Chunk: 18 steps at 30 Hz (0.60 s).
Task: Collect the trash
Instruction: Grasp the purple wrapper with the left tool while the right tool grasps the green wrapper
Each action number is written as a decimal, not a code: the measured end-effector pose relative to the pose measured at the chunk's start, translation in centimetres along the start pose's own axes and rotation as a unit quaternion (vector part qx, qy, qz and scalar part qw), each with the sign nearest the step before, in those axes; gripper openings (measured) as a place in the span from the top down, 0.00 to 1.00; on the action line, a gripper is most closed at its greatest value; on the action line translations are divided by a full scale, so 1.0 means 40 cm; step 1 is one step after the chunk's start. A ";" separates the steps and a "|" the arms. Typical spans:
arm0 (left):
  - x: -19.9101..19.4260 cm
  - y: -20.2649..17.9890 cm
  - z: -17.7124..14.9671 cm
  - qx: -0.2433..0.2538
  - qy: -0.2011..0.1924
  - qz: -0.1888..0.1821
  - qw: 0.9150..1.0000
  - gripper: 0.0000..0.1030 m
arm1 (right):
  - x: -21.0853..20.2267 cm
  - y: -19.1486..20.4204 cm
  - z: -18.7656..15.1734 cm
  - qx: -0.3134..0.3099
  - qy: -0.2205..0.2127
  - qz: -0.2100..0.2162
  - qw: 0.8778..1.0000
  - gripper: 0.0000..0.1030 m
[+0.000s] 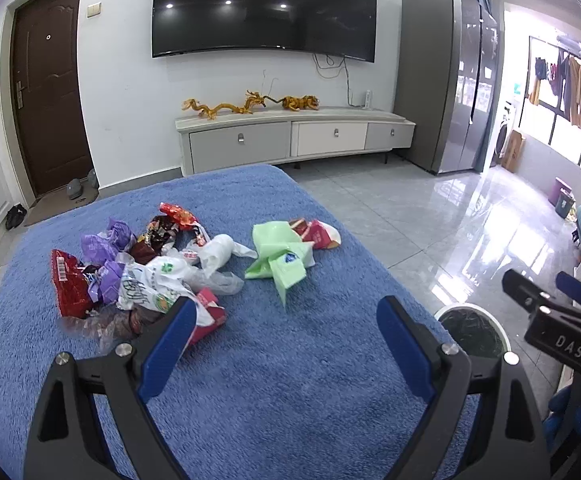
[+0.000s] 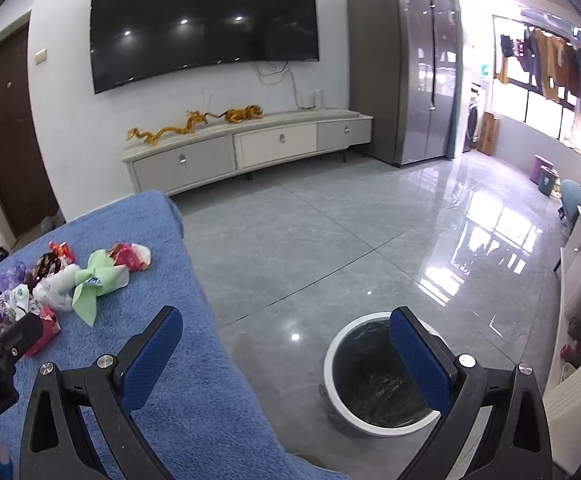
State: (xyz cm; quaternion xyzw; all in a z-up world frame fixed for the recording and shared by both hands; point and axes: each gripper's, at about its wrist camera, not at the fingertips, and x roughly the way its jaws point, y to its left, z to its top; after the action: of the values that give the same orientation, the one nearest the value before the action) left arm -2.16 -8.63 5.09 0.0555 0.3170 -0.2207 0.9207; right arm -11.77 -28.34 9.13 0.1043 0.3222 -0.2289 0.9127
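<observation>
A: The left gripper (image 1: 286, 332) hangs over the blue plush cover (image 1: 274, 392), fingers spread wide with nothing between them. The right gripper (image 2: 286, 344) is spread the same way and empty too, straddling the cover's edge and the floor.

B: Where's the rubbish?

A: Heaped on the cover ahead of the left gripper: a pile of wrappers and plastic bags (image 1: 142, 272), red, purple and white, with a red packet (image 1: 208, 314) at its near edge, just beside the left finger. A crumpled green bag (image 1: 280, 258) lies a little apart on the right, touching a red-and-white wrapper (image 1: 318, 234) behind it.

B: And the bin?

A: A white-rimmed trash bin (image 2: 378, 376) with a dark liner stands on the tiled floor, beside the cover and right under the right gripper. I can't make out anything in it.

B: So nothing's collected yet?

A: I'd judge it the very start, reaching for a first piece. The next move calls for dropping a gripper onto one loose item, probably the red packet or the green bag, pinching thin film without snagging the plush, then carrying it over the edge to the bin.
</observation>
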 end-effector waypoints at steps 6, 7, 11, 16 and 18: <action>-0.002 0.072 0.014 -0.026 -0.005 -0.002 1.000 0.11 | 0.026 0.033 0.022 -0.026 0.009 0.028 0.999 0.00; -0.006 0.090 0.018 -0.032 -0.008 -0.001 0.999 0.11 | 0.033 0.041 0.028 -0.032 0.011 0.033 0.999 0.00; -0.022 0.169 0.033 -0.059 -0.018 0.011 0.998 0.12 | 0.063 0.074 0.049 -0.046 0.009 0.062 0.997 0.00; -0.011 0.286 0.053 -0.098 -0.019 0.024 0.995 0.14 | 0.118 0.116 0.076 -0.043 0.030 0.124 0.991 0.01; 0.011 0.330 0.056 -0.114 -0.009 0.028 0.993 0.17 | 0.152 0.148 0.095 -0.045 0.042 0.155 0.986 0.04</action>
State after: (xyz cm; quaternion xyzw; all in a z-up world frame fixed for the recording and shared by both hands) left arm 5.25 2.50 6.10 -0.0434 0.3300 -0.1575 0.9298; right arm -2.67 -26.59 8.42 0.1210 0.3499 -0.0655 0.9266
